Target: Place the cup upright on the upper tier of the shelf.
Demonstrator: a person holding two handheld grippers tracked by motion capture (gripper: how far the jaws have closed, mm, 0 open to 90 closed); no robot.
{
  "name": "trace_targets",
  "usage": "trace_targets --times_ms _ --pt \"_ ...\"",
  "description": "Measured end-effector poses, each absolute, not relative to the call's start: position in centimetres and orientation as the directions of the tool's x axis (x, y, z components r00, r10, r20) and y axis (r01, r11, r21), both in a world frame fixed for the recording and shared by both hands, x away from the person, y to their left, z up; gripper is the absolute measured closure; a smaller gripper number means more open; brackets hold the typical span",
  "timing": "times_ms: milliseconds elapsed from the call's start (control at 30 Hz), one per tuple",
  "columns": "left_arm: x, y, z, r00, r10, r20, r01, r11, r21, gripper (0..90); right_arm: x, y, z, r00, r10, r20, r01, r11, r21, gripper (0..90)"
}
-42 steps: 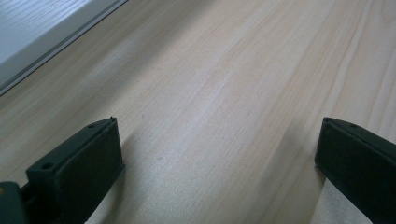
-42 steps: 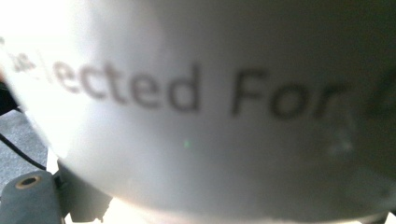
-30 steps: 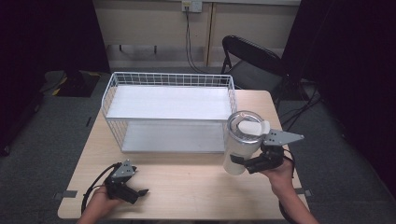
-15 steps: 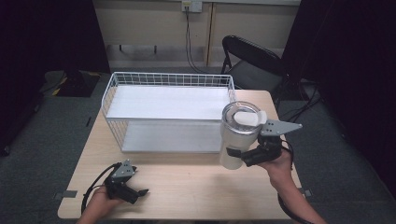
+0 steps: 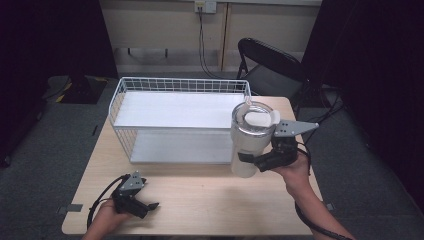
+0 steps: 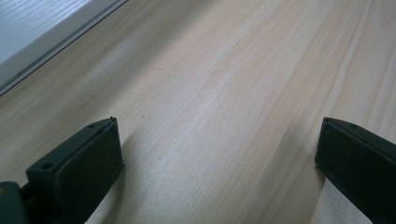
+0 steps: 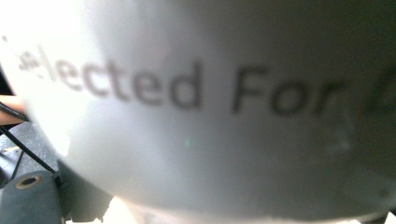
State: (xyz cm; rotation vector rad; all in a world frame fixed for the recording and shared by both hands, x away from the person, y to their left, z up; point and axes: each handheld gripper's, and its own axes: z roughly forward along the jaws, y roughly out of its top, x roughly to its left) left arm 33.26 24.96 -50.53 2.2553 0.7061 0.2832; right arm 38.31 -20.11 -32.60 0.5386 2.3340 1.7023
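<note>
High view. Right gripper (image 5: pixel 246 158) at about 4 o'clock on the table (image 5: pixel 210 200), jaws clamped across the lower body of a tall tumbler (image 5: pixel 250 140) with a clear lid. Tumbler lifted off the tabletop, slightly tilted, just in front of the right end of the white wire basket (image 5: pixel 180 125), whose white liner looks bare. Left gripper (image 5: pixel 146 206) low at 7 o'clock, near the table's front edge, well apart from the tumbler. A folding chair (image 5: pixel 270 60) stands beyond the table at 1 o'clock.

Left gripper view. Jaws spread wide, nothing between them but pale wood grain; basket base edge (image 6: pixel 51 42) at 10 o'clock.

Right gripper view. Tumbler wall (image 7: pixel 210 116) pressed up close, smooth grey-white surface with blurred print reading "...ected For". One black pad (image 7: pixel 79 196) shows at 7 o'clock against the wall; the other is hidden.

Handling, my judgement: rigid body, probably steel or hard plastic, moderately weighty, smooth and curved, so it could slip or pivot in a two-point pinch. The grip sits below the middle, leaving the lidded end top-heavy; a hold nearer mid-body, square across the widest part, would steady it. Lid may only be pressed on; keep it upright.
</note>
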Motion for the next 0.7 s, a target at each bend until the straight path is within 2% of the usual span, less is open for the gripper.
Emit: trace_targets --times_ms 700 --pt "33.2 24.9 -50.5 0.823 0.569 -0.013 0.404 -0.568 0.717 0.0 39.5 -17.6 -29.1 -0.924 0.374 0.074 0.184 0.268 0.946 9.4"
